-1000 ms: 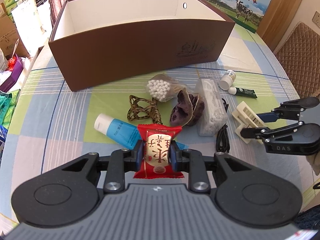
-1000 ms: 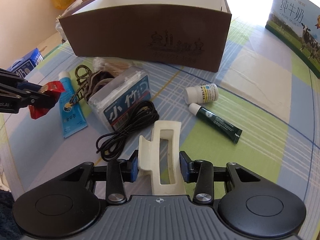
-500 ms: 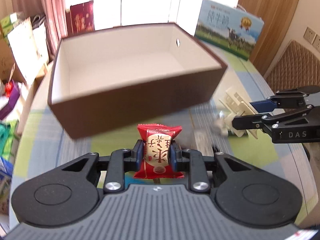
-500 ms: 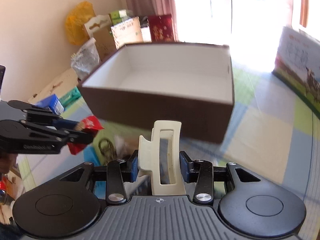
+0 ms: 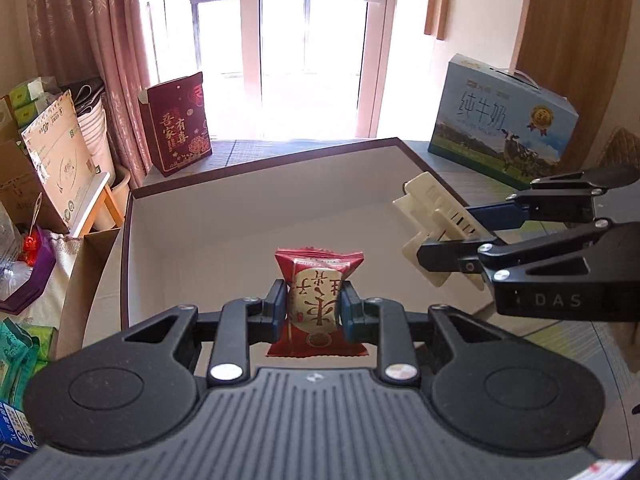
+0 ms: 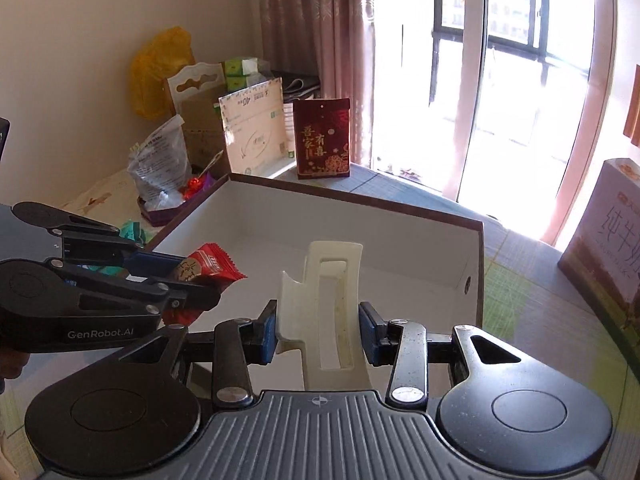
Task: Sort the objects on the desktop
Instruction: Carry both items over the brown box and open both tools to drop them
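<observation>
— What's in your left gripper?
— A red snack packet, pinched between both pads, held above the open brown box.
— And the right gripper?
— It's clamped on the cream hair clip, also over the box, just right of my left one. The box interior shows only white walls and floor.

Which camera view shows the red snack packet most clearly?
The left wrist view. There the red snack packet faces the camera, printed front visible, clamped in the left gripper. In the right wrist view the same packet appears from the side, partly hidden behind that gripper's fingers.
</observation>
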Demonstrator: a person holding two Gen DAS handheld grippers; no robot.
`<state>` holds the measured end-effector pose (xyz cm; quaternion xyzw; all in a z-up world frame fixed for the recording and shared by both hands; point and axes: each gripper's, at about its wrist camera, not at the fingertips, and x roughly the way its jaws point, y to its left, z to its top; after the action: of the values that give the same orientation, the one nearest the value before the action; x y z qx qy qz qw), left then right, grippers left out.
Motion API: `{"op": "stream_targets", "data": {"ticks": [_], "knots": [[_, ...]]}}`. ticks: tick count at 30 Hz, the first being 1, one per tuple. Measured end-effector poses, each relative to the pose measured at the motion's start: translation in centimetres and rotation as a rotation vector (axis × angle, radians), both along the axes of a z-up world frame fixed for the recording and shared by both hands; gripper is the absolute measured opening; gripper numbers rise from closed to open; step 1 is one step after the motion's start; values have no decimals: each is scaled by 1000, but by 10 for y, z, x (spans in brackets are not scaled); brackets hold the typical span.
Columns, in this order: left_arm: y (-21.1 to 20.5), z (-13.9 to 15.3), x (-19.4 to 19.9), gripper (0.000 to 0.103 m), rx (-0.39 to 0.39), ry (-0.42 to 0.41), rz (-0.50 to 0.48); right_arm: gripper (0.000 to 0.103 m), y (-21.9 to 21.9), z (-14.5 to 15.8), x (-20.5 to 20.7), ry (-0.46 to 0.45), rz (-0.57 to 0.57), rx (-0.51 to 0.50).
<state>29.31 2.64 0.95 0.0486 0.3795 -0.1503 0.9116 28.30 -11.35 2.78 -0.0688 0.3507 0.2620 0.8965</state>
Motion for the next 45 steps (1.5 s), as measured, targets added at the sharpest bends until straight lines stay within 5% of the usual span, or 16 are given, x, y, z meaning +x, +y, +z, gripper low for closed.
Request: {"op": "stream_targets", "data": {"ticks": [13,21,29,33,41,45], "knots": [[2,-66,62,23,37,215,61,38,9,-74,70,214,-48,-104],[-5,-94,88,23,44,382,78,38,10,-92,84,332,-33,-163],[-11,-95,88,26,80,383,65,38,12,-94,88,366,-28,-180],[-12,-92,86,36,84,373,66,39,10,-93,90,381,-32,-165],[-7,-84,86,57,84,360,92,70,6,-85,88,354,-47,-166],[-3,-79,84,77,91,348,116,83,-2,-78,77,346,-45,-152]]}}
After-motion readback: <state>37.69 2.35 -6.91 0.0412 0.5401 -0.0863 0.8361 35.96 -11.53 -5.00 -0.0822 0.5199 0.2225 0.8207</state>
